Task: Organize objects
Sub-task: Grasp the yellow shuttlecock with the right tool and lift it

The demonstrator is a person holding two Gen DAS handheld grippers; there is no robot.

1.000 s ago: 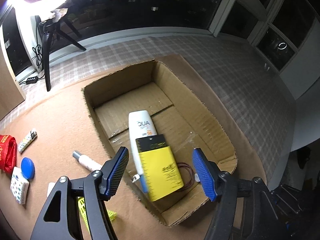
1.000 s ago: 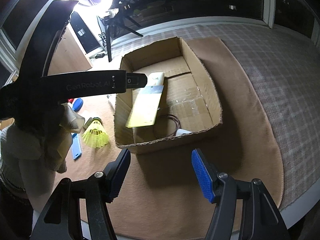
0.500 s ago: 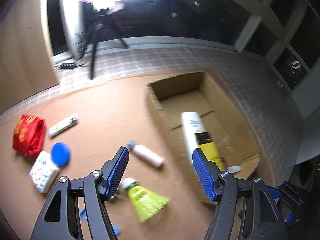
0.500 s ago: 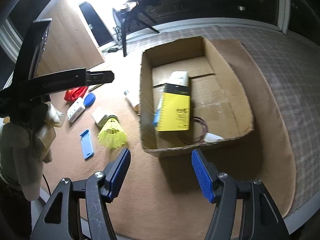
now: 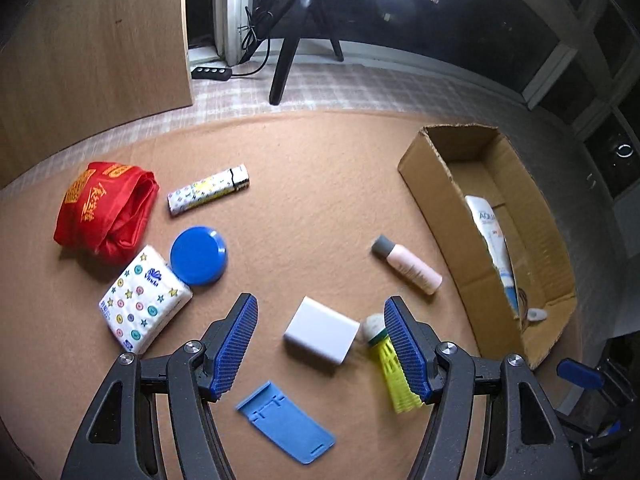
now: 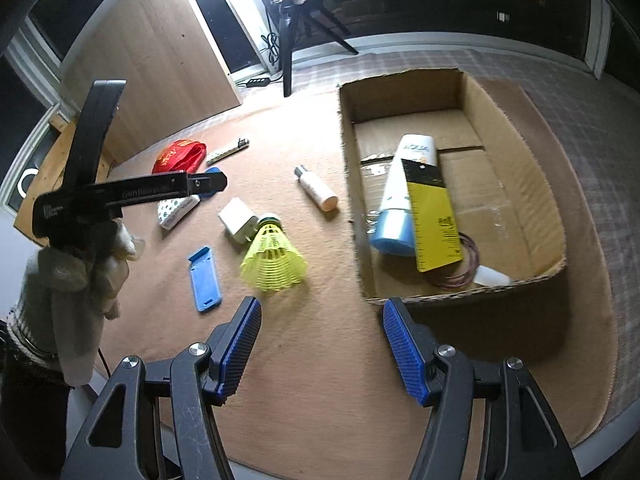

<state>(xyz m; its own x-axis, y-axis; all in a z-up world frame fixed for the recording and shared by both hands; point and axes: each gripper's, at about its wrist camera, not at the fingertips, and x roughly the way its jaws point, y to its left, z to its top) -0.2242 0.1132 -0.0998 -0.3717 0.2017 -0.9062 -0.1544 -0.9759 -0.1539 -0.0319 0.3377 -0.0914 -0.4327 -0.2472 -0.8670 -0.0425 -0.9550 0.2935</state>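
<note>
The left gripper (image 5: 320,346) is held open and empty above the brown mat (image 5: 320,184). A white block (image 5: 322,335) is seen between its fingers, low in the frame, and a yellow shuttlecock (image 5: 394,364) lies just beside the right finger. A pink bottle (image 5: 408,266) is found further up, near the cardboard box (image 5: 436,196) at the right. The right gripper (image 6: 320,350) is also open and empty, above bare mat. In its view, a white tube (image 6: 400,196) and a yellow card (image 6: 434,220) are seen inside the box.

A yellow shuttlecock (image 6: 274,258) and white block (image 5: 322,330) lie touching on my tabletop; the sunscreen tube (image 6: 402,196) lies inside the cardboard box (image 6: 516,160).
</note>
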